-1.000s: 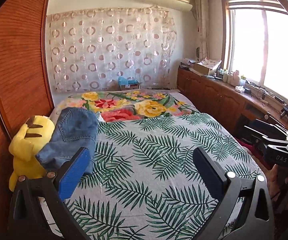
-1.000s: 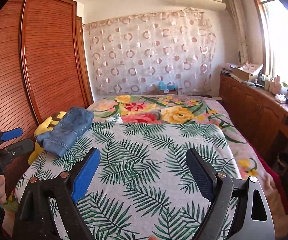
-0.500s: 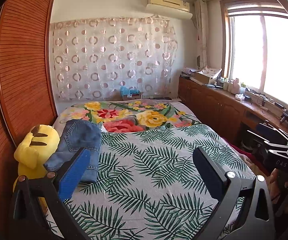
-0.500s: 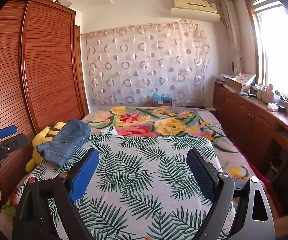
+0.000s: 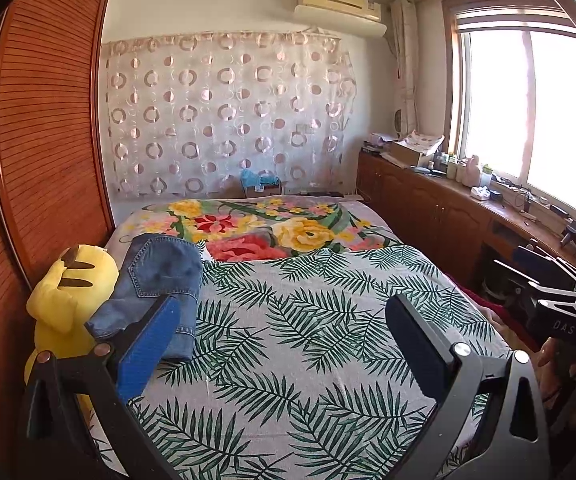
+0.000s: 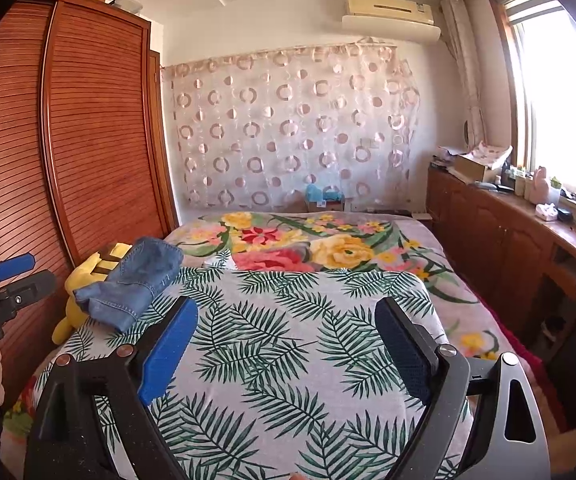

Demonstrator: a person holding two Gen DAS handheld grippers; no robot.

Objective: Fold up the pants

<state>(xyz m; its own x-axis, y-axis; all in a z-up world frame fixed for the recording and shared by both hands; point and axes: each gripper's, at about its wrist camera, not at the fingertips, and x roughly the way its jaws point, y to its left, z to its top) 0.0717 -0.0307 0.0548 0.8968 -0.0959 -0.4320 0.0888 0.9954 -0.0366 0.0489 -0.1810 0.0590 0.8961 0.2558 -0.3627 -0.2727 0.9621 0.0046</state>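
With both my left claw [image 5: 276, 332] and right claw [image 6: 286, 334] spread wide and empty, I'd say the jeans [image 5: 156, 284] are folded at the bed's [image 5: 328, 320] left edge against the yellow plush toy [image 5: 68, 292], so I'd simply keep clear.

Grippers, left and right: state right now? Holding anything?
Left gripper: open, nothing between the fingers.
Right gripper: open, empty.
The jeans lie folded on the bed, untouched by either.
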